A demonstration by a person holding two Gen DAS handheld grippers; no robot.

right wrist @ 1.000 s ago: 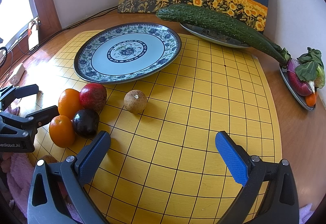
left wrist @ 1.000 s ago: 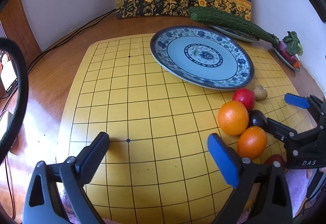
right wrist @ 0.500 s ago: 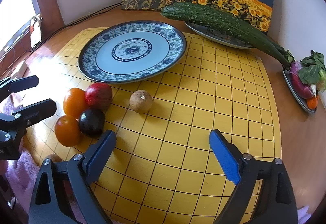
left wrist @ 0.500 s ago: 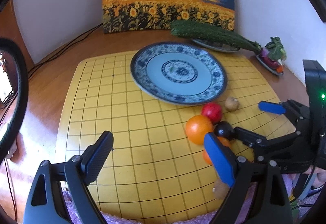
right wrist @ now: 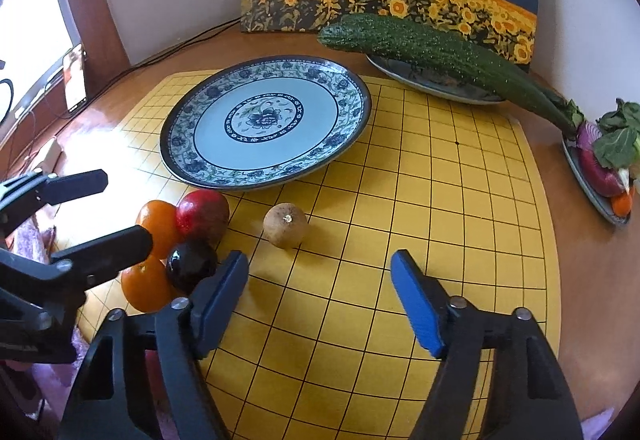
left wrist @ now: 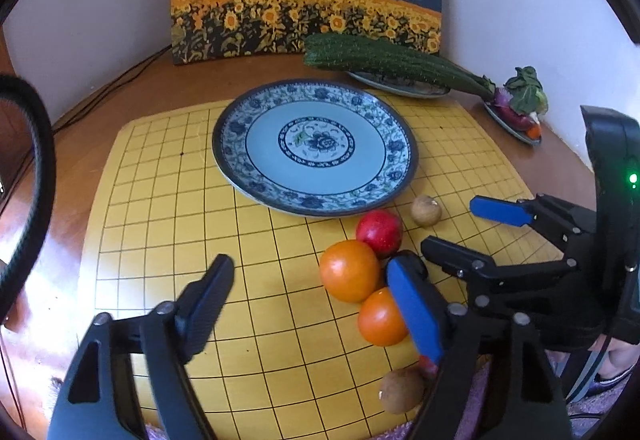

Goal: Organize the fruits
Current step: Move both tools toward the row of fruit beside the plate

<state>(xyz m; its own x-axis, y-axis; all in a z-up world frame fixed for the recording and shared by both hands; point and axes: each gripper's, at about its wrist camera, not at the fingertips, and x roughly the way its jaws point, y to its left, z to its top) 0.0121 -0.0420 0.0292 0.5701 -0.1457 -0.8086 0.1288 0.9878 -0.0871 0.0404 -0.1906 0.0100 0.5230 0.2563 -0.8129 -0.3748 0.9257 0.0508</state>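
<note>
We hover before first pick: left tool (left wrist: pixel 308 300) and right tool (right wrist: pixel 320 280) both apart, holding nothing. Fruits (right wrist: pixel 188 236) cluster on mat just beside bare plate (right wrist: pixel 348 96). Next, we judge: right tool closes on brown fruit (right wrist: pixel 285 225).

The plate (right wrist: pixel 352 116) looks shiny and smooth, like china. The cucumber (right wrist: pixel 420 44) is bumpy. The counter (right wrist: pixel 600 280) is glossy brown wood. The oranges (left wrist: pixel 349 270) shine.
</note>
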